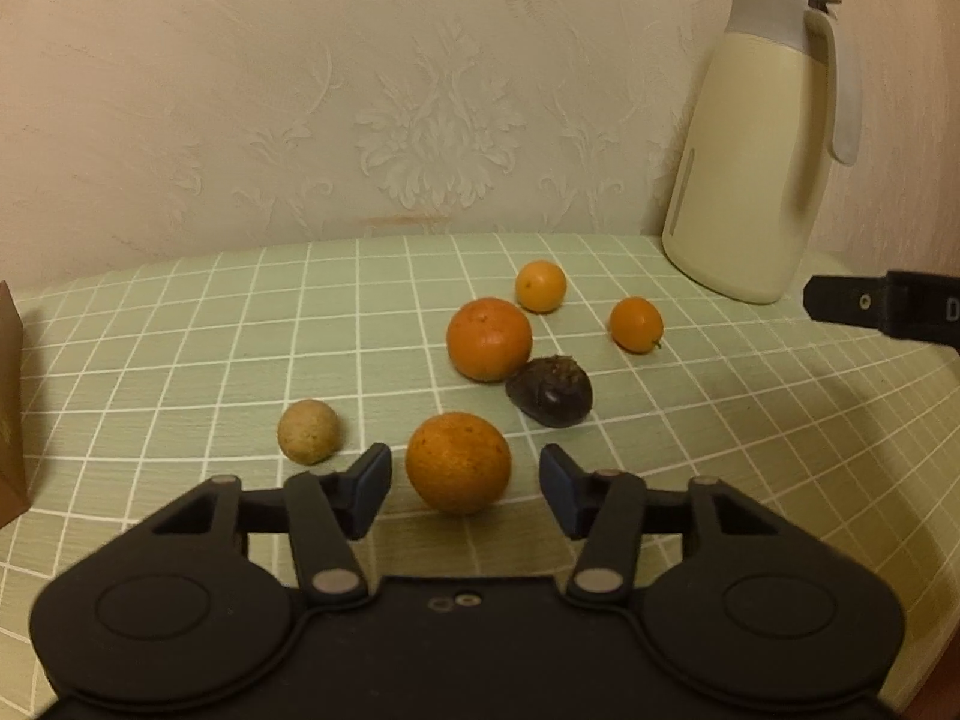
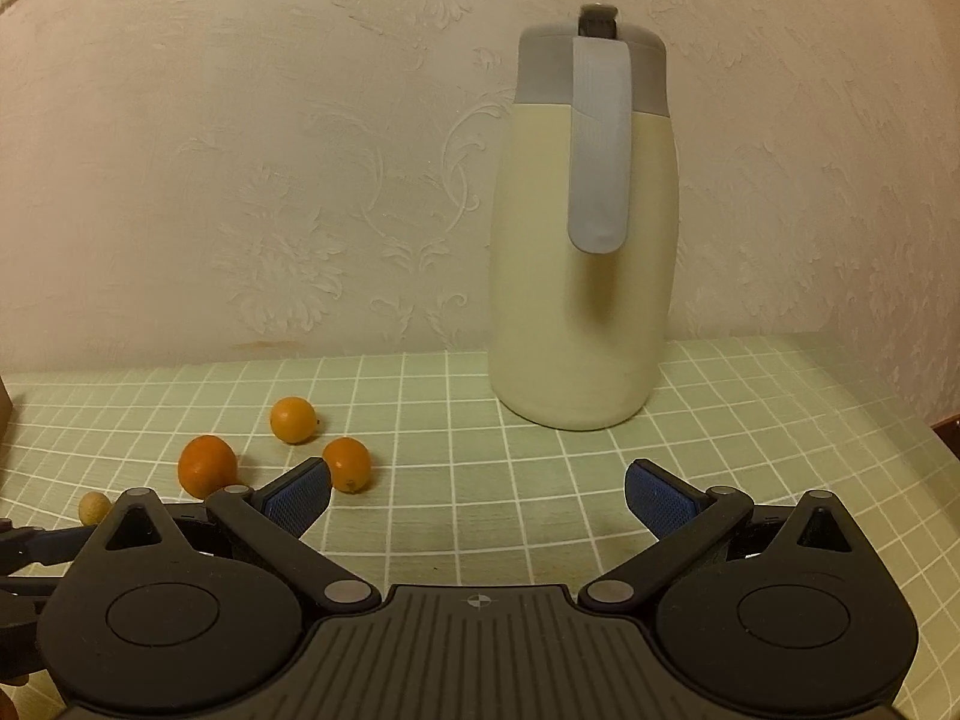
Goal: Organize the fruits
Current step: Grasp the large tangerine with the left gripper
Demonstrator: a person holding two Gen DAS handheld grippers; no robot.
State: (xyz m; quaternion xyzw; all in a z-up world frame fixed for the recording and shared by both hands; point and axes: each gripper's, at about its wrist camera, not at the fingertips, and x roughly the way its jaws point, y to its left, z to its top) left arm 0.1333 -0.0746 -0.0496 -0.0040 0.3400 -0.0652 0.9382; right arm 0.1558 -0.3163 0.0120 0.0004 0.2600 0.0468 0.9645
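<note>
- Surface [image 1: 180,348]: covered by a pale green cloth with a white grid, set against a wall [image 1: 240,90] of embossed floral paper.
- Left gripper [image 1: 465,489]: fingers [image 1: 369,489] spread either side of the nearest orange [image 1: 457,461]; a gap shows on each side, so the pads are not pressing it. The orange sits on the cloth between the fingertips.
- Second orange [image 1: 489,339]: farther back, touching or just beside a dark wrinkled fruit [image 1: 549,391] to its right.
- Two small kumquat-like fruits: one [image 1: 541,286] behind the second orange, the other [image 1: 636,324] to its right, apart from each other.
- Tan round fruit [image 1: 308,432]: left of the nearest orange, near the left fingertip, not touching it.
- Right gripper [image 2: 477,495]: fingers [image 2: 657,495] spread wide, nothing between them, only bare cloth beneath. Its tip also shows at the right edge of the left wrist view.
- Cream jug [image 2: 579,252] with grey lid and handle: upright at the back of the surface near the wall, ahead of the right gripper, well apart from the fruit.
- Brown box edge [image 1: 11,396]: at the far left of the surface; contents cannot be seen.
</note>
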